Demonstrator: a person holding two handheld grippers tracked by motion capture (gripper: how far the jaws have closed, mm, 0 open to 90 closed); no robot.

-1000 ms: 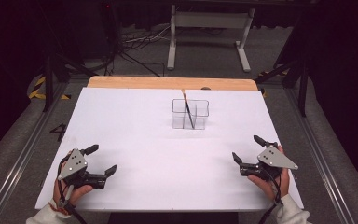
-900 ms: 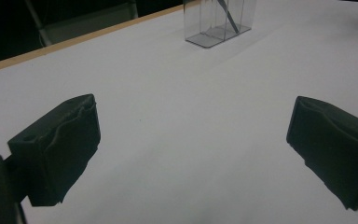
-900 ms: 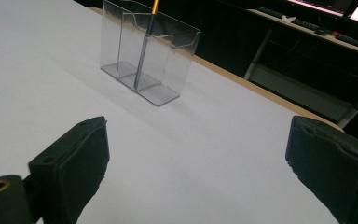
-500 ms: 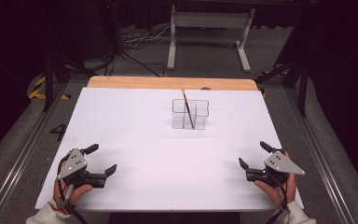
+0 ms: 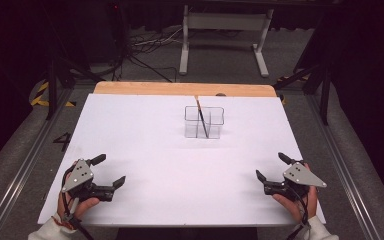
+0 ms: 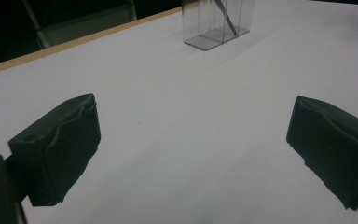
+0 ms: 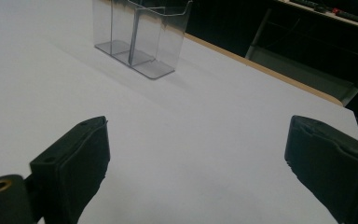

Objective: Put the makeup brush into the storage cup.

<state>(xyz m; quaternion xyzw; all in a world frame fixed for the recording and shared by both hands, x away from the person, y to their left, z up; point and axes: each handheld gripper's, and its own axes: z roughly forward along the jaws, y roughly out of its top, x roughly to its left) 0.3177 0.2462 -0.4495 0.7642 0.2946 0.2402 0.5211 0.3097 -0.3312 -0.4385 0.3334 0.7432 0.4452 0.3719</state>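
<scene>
A clear plastic holder (image 5: 204,122) with compartments stands upright at the far middle of the white table (image 5: 145,135). A dark pencil (image 5: 202,117) leans inside it. The holder (image 6: 216,23) sits far ahead of my left gripper's jaws, and the holder (image 7: 140,35) is far ahead of my right gripper's jaws too. My left gripper (image 5: 110,171) rests near the front left corner, open and empty. My right gripper (image 5: 271,167) is near the front right edge, open and empty.
The table's wooden far edge (image 5: 180,89) borders a dark floor with cables (image 5: 145,45) and a white stand (image 5: 225,30). Metal rails (image 5: 25,150) run along both sides of the table.
My right gripper has drawn back toward the front right corner of the table. The left gripper has stayed put.
</scene>
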